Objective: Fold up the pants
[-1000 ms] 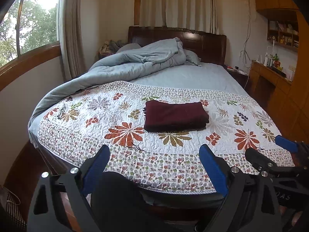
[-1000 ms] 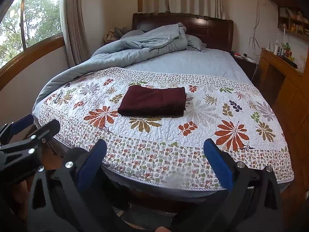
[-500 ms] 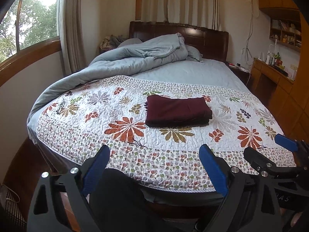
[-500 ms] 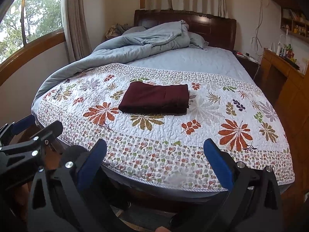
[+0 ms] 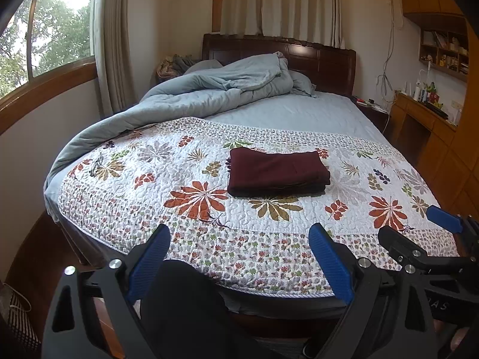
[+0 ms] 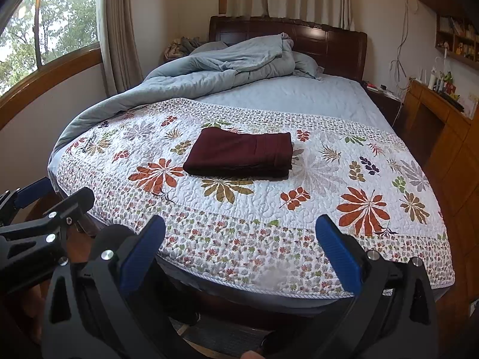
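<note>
Dark maroon pants (image 5: 277, 172) lie folded in a neat rectangle in the middle of the floral quilt (image 5: 179, 185); they also show in the right wrist view (image 6: 241, 157). My left gripper (image 5: 239, 263) is open and empty, held back off the foot edge of the bed, well short of the pants. My right gripper (image 6: 241, 255) is open and empty too, beside the left one and equally far back. The right gripper shows at the right edge of the left wrist view (image 5: 419, 236), and the left gripper at the left edge of the right wrist view (image 6: 55, 197).
A crumpled grey-blue duvet (image 5: 209, 92) lies at the head of the bed by the dark wooden headboard (image 5: 317, 62). A window (image 5: 45, 39) is on the left wall. A wooden desk and shelves (image 5: 428, 113) stand to the right. A dark knee (image 5: 182, 308) is low between the left fingers.
Both views have tilted up slightly, so the bed and pants sit a little lower in frame. The pants have not moved and both grippers stay open.
</note>
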Available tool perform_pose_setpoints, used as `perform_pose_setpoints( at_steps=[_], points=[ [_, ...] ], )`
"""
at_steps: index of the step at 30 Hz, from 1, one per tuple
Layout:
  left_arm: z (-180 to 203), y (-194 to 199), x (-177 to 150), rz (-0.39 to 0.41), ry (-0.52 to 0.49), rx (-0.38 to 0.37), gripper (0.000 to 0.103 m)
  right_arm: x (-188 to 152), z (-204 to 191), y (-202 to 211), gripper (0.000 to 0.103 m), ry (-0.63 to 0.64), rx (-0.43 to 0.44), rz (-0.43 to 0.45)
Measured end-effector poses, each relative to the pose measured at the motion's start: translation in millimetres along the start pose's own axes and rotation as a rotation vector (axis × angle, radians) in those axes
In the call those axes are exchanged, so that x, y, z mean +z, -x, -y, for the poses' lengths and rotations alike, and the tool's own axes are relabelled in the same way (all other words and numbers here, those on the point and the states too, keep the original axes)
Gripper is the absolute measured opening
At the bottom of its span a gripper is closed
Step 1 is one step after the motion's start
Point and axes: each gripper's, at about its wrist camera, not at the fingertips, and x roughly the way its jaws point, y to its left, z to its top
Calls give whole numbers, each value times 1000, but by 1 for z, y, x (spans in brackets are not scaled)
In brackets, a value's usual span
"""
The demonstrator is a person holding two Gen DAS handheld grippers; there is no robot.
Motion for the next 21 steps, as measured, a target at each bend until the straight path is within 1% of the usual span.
perform_pose_setpoints(
  at_steps=[21],
  points=[
    [5,3,1,2,-14,18,94,-2,2,2,100,-1,-2,5]
  ],
)
